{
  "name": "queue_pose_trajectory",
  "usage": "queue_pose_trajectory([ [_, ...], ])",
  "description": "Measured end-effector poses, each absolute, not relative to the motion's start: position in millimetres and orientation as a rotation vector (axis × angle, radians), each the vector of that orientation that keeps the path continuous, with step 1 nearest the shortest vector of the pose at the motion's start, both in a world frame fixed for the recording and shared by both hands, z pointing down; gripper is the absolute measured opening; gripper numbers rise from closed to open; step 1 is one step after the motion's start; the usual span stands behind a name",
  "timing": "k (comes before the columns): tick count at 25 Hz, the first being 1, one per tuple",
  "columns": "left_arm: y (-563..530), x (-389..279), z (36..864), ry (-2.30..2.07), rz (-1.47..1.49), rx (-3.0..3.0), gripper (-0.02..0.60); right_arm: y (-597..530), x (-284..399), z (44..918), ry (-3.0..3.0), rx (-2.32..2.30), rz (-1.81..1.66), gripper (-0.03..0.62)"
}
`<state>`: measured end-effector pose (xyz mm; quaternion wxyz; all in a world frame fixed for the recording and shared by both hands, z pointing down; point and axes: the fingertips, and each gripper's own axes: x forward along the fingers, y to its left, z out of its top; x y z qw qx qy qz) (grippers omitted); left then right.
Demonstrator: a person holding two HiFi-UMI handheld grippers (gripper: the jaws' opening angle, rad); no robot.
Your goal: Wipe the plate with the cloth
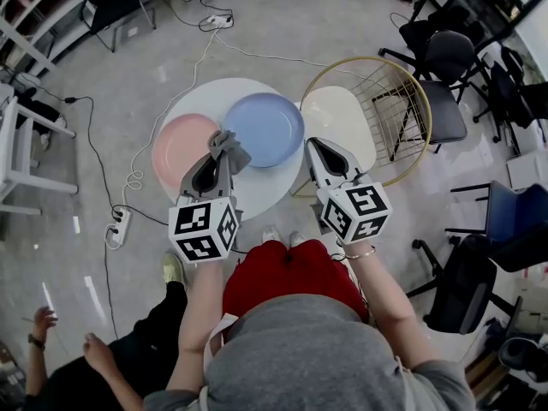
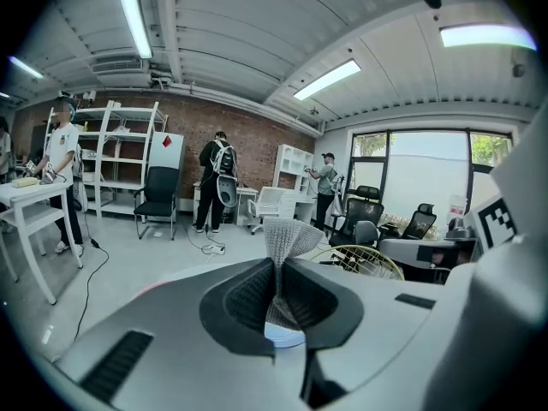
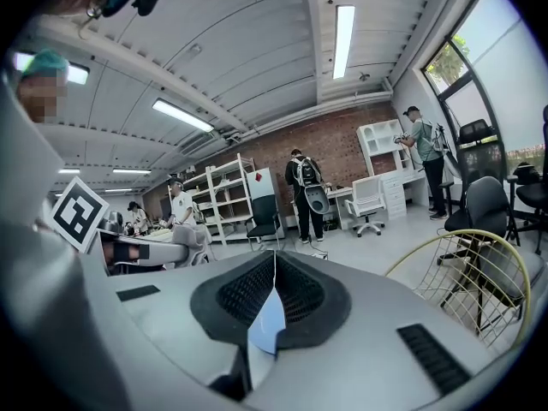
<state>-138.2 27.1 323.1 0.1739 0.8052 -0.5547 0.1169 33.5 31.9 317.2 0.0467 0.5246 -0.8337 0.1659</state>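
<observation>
The cloth [image 2: 289, 236] looks a coarse, matt grey knit against the left gripper [image 2: 276, 272]'s smooth matt plastic and dark ribbed pads [image 2: 247, 300] — the blue plate [image 1: 264, 128], pink plate [image 1: 180, 144] and cream plate [image 1: 338, 114] are smooth, faintly glossy on the smooth white tabletop [image 1: 261, 187] — beside a gold metal wire stand [image 1: 368, 58].

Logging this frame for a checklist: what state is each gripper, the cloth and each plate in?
left gripper: shut on the cloth.
right gripper: shut, empty.
cloth: bunched, pinched between the left jaws.
blue plate: flat on the table, empty.
pink plate: flat, empty.
cream plate: flat, empty.
</observation>
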Motion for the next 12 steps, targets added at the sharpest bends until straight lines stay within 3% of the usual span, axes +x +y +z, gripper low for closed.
queue_pose_trajectory([
  [12,47.2,-125.8,303.7,-1.651,0.297,2.31,0.032,45.4,45.5,302.4,-2.616,1.577,0.427,0.028],
])
